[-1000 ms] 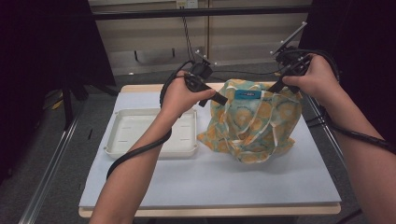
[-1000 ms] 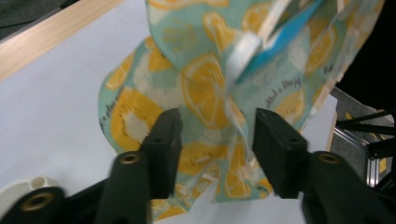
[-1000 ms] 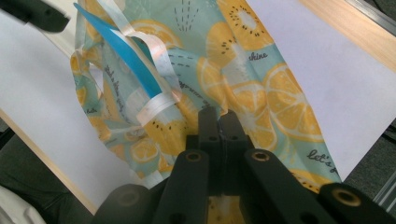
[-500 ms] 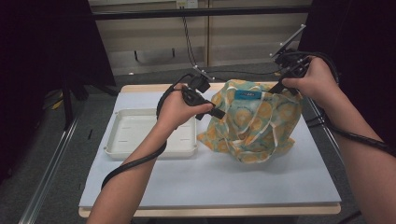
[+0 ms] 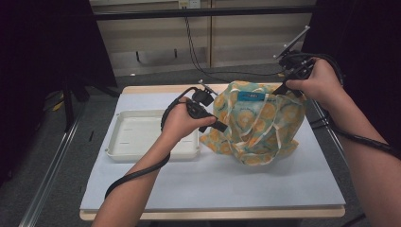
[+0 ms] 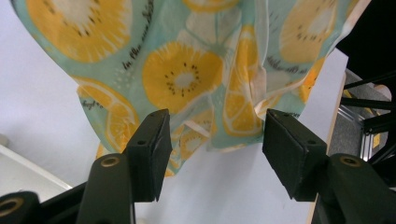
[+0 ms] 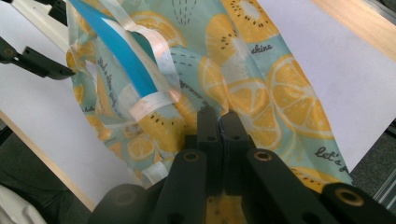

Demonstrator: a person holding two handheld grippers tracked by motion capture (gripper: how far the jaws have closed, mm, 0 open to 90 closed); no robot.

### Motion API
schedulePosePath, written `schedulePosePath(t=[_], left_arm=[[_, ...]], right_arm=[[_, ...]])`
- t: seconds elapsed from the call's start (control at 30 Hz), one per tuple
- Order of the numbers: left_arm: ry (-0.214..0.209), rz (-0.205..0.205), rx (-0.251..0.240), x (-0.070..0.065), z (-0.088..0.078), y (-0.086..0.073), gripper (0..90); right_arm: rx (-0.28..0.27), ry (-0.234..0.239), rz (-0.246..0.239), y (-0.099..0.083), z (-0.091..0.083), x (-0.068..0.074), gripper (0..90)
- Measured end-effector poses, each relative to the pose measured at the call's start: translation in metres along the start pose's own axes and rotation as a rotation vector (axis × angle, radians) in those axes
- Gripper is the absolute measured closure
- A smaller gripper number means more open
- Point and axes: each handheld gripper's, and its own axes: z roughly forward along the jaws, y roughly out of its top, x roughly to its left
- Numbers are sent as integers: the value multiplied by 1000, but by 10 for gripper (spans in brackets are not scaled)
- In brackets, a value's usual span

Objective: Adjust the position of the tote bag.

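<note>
While the fruit-print bag [image 5: 257, 125] is held up at its top right corner above the white-covered desk [image 5: 213, 184], its lower folds are left resting on the desk surface. That corner is pinched by the right hand-held gripper [image 5: 289, 85], whose jaws are seen in the right gripper view pressed together on the fabric [image 7: 219, 122]. The left hand-held gripper [image 5: 221, 126] is placed at the bag's left side, just beside the cloth; its jaws have just been opening and are set apart, with nothing gripped between them, as the left gripper view [image 6: 212, 140] shows. A white tray [image 5: 142, 137] is seen on the desk left of the bag.
</note>
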Motion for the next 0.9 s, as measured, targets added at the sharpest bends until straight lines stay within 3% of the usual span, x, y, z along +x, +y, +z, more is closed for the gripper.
schedulePosePath(t=[0.13,0.27,0.5,0.67,0.8,0.9], left_arm=[[-6,-2,-2,1,7,-3,445],[-8,-14,-43,1,12,-3,510],[-19,-18,-52,3,14,0,716],[-20,-21,-21,2,10,2,879],[-39,-25,-25,0,1,6,900],[-30,-18,-33,-2,-10,11,900]], right_arm=[[1,0,0,0,0,0,887],[-2,2,3,0,0,0,885],[-3,2,4,0,0,0,880],[-7,6,3,-1,0,-1,878],[-9,3,7,-1,-1,-1,877],[-14,-1,7,-1,-1,-2,876]])
